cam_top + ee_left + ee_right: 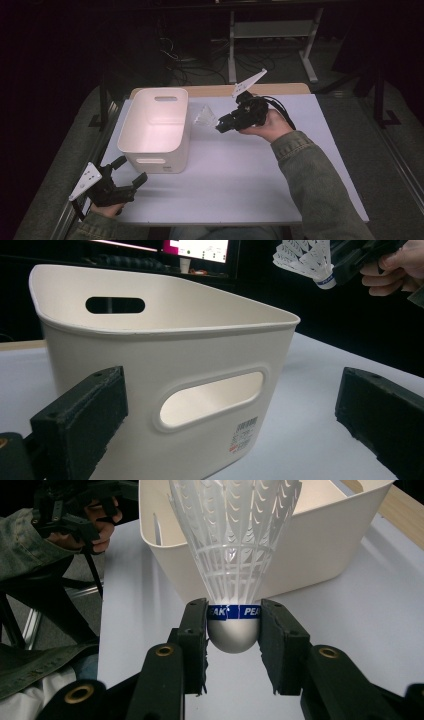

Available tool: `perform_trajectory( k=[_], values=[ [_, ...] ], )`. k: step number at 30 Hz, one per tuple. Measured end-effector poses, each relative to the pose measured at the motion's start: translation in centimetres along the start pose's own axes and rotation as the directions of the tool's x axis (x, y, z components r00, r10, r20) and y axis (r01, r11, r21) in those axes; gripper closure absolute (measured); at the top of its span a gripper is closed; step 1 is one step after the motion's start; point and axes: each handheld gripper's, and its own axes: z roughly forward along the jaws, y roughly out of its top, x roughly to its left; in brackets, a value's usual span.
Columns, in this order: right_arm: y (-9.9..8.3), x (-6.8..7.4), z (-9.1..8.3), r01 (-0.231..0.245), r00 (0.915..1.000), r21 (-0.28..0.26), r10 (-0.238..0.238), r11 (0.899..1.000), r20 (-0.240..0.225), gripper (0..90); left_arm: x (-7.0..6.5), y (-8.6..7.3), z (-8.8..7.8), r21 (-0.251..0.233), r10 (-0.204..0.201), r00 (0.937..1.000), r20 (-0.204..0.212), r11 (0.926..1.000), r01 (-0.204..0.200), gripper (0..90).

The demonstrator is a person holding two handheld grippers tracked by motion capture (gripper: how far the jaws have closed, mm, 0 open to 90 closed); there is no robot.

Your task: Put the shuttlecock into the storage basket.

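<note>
Resting at the near left corner of the white table (240,185), the left gripper (131,174) sits low in the person's left hand (106,210), its jaws standing wide apart with nothing between them. In the left gripper view those two black jaws frame the near wall of the bin, one at each side of its oval handle slot, without touching it.

Just beyond that gripper stands the white bin (156,127), upright on the left half of the table, open at the top, with a cut-out handle in its near wall and another in its far wall. A small barcode label (244,434) is stuck low on the near wall, right of the handle slot.

To the right of the bin, near its far right corner and clear of its rim, hangs the white shuttlecock (205,117), held above the table. Its rounded cork base, ringed by a blue band with white lettering, is clamped between the jaws of the right gripper (220,126); the feather skirt points left, toward the bin.

The right gripper is carried in the person's right hand (267,125), above the middle of the table's far half, with a green sleeve (310,175) running back to the near right edge.
</note>
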Motion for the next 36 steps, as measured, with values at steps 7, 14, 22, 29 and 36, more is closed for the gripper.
perform_trajectory(
  k=[7, 14, 22, 29, 36],
  values=[
    [1.1, 0.2, 0.5, 0.018, 0.9998, 0.009, -0.018, 1.0, -0.006, 63.6, 0.0, 0.0, -0.1, 0.007, 0.0, 1.0, -0.003, 1.0, 0.0, 0.0],
    [2.4, 0.5, 0.9, 0.047, 0.9988, 0.009, -0.047, 0.999, -0.015, 63.7, 0.0, 0.0, -0.1, 0.007, 0.003, 1.0, 0.0, 1.0, -0.003, 0.0],
    [3.3, 0.7, 1.6, 0.064, 0.9977, -0.003, -0.064, 0.998, -0.024, 63.7, 0.0, 0.0, 0.0, 0.001, -0.003, 1.0, 0.001, 1.0, 0.003, 0.0],
    [4.5, 0.9, 2.3, 0.082, 0.996, -0.001, -0.082, 0.997, -0.035, 63.6, 0.0, 0.0, 0.0, -0.001, -0.008, 1.0, 0.0, 1.0, 0.008, 0.0],
    [5.4, 1.1, 2.8, 0.105, 0.9935, -0.001, -0.105, 0.994, -0.043, 63.6, 0.0, 0.0, 0.0, 0.006, -0.009, 1.0, -0.001, 0.9999, 0.009, 0.0]
  ],
)
